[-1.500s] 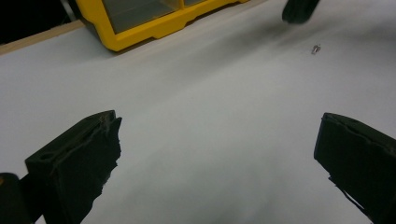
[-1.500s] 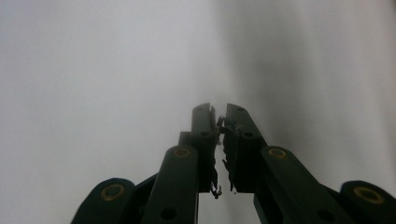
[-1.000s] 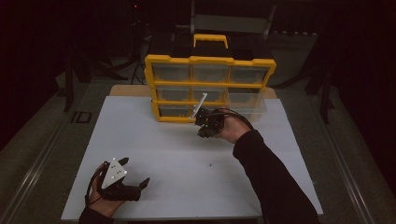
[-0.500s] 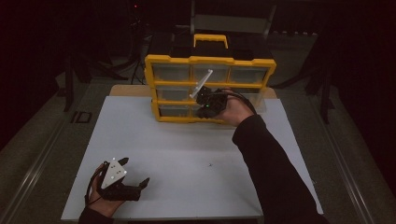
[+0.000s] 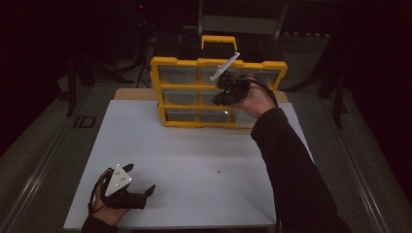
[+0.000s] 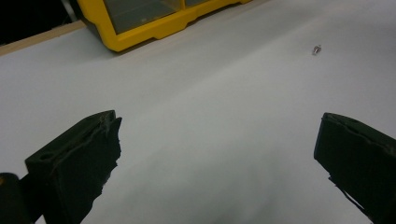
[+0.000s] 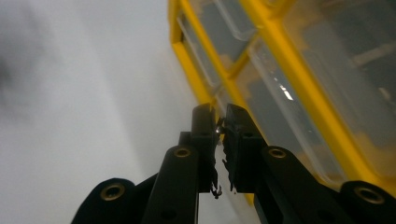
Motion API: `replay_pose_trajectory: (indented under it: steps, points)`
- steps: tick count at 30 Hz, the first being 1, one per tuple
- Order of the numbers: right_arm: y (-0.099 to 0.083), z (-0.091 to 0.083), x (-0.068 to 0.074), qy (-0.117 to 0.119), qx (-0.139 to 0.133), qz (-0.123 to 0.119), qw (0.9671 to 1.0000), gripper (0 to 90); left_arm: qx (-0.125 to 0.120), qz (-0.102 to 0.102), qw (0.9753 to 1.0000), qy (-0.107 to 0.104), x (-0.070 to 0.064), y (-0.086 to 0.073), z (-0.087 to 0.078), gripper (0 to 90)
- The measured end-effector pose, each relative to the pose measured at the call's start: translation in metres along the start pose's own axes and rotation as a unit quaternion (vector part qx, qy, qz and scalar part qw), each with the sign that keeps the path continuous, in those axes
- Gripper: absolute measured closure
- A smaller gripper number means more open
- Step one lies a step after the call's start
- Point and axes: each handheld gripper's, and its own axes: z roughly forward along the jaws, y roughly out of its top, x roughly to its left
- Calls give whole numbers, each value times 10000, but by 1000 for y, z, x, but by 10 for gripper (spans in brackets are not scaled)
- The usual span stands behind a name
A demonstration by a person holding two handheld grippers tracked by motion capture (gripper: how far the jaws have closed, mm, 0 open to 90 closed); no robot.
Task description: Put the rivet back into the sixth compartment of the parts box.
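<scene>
A yellow organizer [image 5: 184, 61] with clear drawers stands upright at the back of the white table [image 5: 194, 145]. My right gripper [image 5: 217, 100] is held up in front of its middle drawers, close to the clear fronts [image 7: 299, 116]. In the right gripper view its jaws are shut [image 7: 220, 114] on a tiny shiny metal piece [image 7: 218, 124] pinched near the tips. My left gripper [image 5: 146, 195] rests on the table at the near left, jaws wide open [image 6: 217, 140] with nothing between them. A small screw [image 5: 218, 171] lies loose on the table ahead of it, also in the left gripper view [image 6: 317, 48].
The organizer's yellow handle [image 5: 218, 40] sticks up behind it. A wooden strip [image 5: 133, 93] borders the table's far edge. Dark floor and stands surround the table. The right forearm in a dark sleeve [image 5: 286, 165] crosses the table's right side.
The right gripper has risen from in front of the bottom drawers to the upper rows, moving back and slightly right. The left gripper has stayed put.
</scene>
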Motion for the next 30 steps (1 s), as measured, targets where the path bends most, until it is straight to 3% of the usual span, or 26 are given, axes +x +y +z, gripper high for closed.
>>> replay_pose_trajectory:
  steps: [16, 27, 29, 30]
  points:
    - [-35, -39, -23, -365, -67, 310, 9988, 825, 13, -7, 10000, 10, 0, 0, 0, 10]
    - [-58, -40, -32, -477, 56, 440, 9979, 823, 14, -15, 10000, 21, 1, 0, 0, 11]
    - [-59, -40, -32, -458, 40, 466, 9979, 791, 15, -13, 10000, 19, 1, 0, 0, 10]
    - [-62, -40, -35, -267, -87, 624, 9977, 502, 18, -13, 10000, 12, 0, 0, 0, 11]
